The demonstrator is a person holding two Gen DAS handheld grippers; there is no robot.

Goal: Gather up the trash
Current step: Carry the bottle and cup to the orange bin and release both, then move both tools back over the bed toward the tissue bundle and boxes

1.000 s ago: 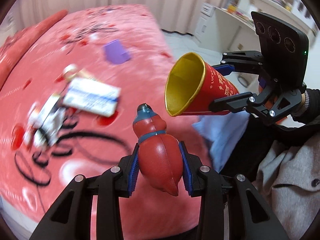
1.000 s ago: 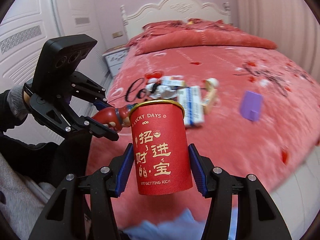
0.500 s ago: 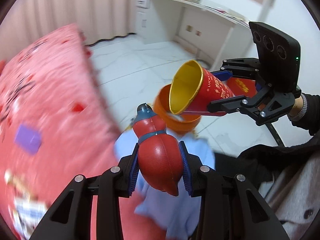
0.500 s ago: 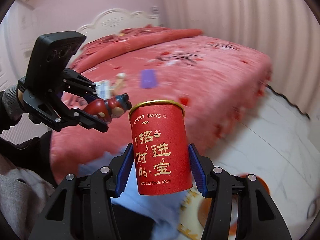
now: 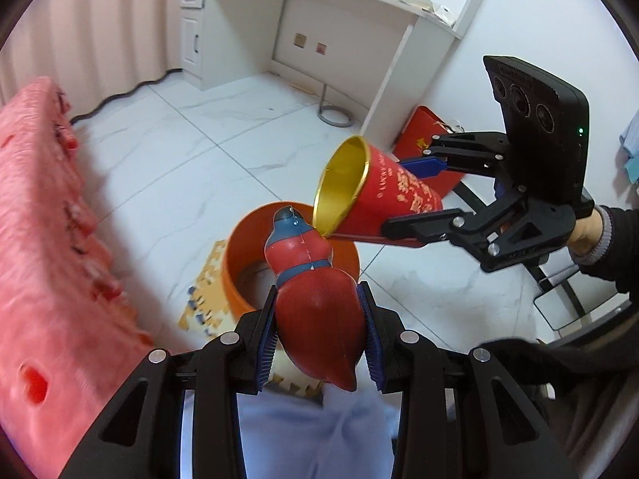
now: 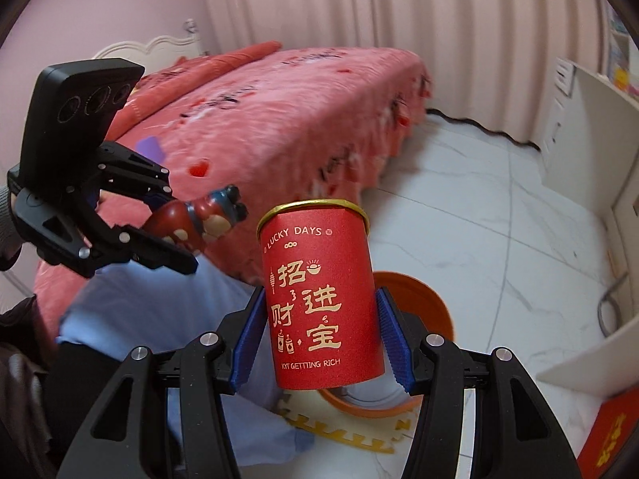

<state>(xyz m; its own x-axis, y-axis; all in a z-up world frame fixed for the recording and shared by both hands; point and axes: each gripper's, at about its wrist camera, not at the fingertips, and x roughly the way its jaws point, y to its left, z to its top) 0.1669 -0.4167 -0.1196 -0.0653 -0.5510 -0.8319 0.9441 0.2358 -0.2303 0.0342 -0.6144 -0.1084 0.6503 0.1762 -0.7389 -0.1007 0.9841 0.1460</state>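
Left wrist: left claw [image 5: 319,339] clamps figurine [image 5: 315,303], right claw [image 5: 403,199] clamps canister [image 5: 379,195], above bin [image 5: 239,263] rim.

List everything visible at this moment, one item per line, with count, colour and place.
toy figure: 1, red and blue, gripped in left tongs
paper canister: 1, red with gold rim, gripped in right tongs
bin: 1, orange, on floor below both items
foam mat: 1, yellow, under bin
bed: 1, pink-red cover, beside bin
purple item: 1, on bed
desk: 1, white, against wall
red bag: 1, by desk
hand: 1, holding right tongs
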